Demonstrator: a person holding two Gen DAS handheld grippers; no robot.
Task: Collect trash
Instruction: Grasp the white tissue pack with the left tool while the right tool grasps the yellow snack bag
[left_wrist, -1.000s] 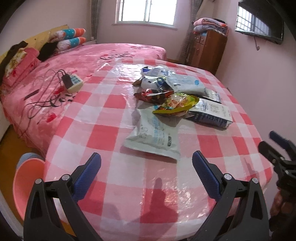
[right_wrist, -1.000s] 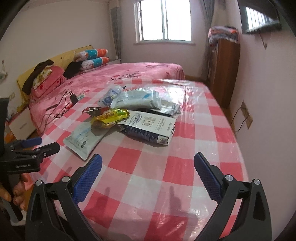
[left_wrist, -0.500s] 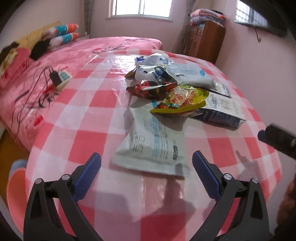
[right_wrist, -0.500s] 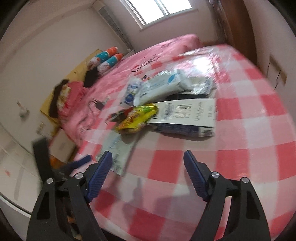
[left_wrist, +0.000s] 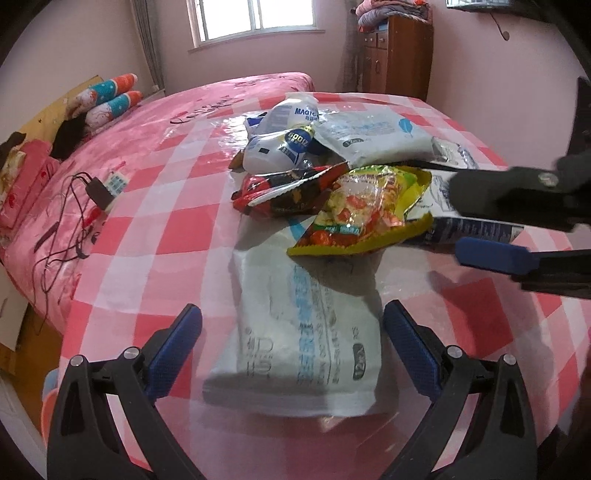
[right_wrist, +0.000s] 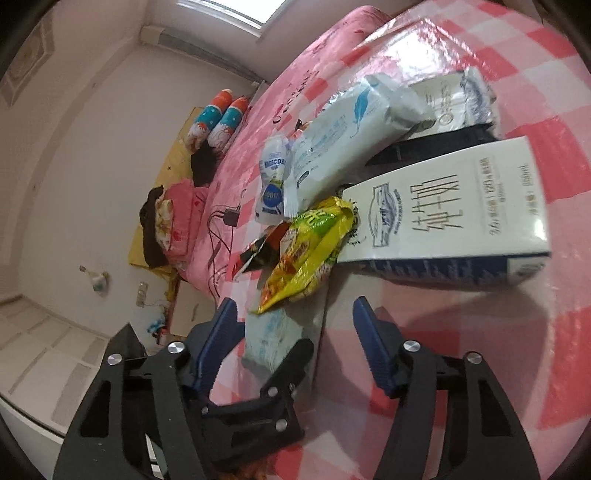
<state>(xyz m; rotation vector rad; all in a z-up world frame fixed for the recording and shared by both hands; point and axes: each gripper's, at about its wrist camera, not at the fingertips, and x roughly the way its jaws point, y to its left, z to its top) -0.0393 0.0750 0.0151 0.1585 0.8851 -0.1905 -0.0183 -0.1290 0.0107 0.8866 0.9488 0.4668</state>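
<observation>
A pile of trash lies on the pink checked table (left_wrist: 155, 236). A flat white wet-wipe pack (left_wrist: 306, 325) lies nearest; my open left gripper (left_wrist: 291, 347) straddles its near end, just above it. Behind it are a yellow snack bag (left_wrist: 365, 210), a red-black wrapper (left_wrist: 288, 188), a white pouch (left_wrist: 280, 147) and a larger white pack (left_wrist: 373, 136). My open right gripper (right_wrist: 295, 332) hovers close before the yellow snack bag (right_wrist: 306, 254) and a white milk carton (right_wrist: 450, 218); it shows at the right of the left wrist view (left_wrist: 517, 221).
A bed (left_wrist: 110, 155) with a pink cover, cables and a charger (left_wrist: 99, 192) borders the table's left side. A wooden cabinet (left_wrist: 395, 55) stands at the back right. A pink bin (left_wrist: 48, 406) sits on the floor at lower left.
Both grippers have moved forward and down toward the pile. The left now straddles the white pack. The right has tilted, swung left toward the snack bag and entered the left wrist view.
</observation>
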